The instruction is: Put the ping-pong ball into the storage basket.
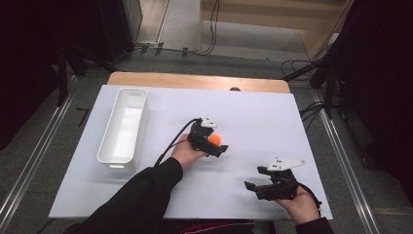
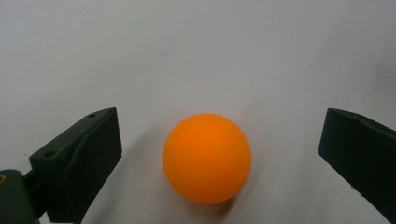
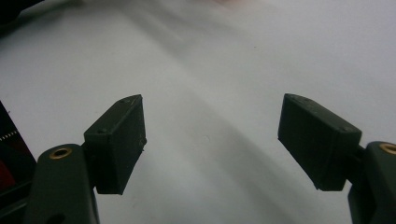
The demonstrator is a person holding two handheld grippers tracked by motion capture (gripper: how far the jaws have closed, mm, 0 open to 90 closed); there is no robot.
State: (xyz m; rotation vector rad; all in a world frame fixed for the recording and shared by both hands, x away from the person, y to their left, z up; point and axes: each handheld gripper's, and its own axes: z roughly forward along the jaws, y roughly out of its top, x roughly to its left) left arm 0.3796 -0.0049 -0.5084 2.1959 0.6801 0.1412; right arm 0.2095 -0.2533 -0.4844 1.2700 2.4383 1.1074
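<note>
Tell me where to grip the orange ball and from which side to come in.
Grip the orange ball across its widest middle, one jaw on each side. It is round and smooth, so an off-centre pinch would likely squirt it away. The left gripper is already lined up, open with the ball between its jaws on the white table; just close gently.

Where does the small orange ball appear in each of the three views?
High view: the small orange ball lies near the middle of the white table top, at the left gripper.
Left gripper view: the ball sits low at centre, between the open jaws, touching neither.
Right gripper view: not in it; bare table between the right gripper and its open jaws.
Shared landmark: the white table top.
</note>
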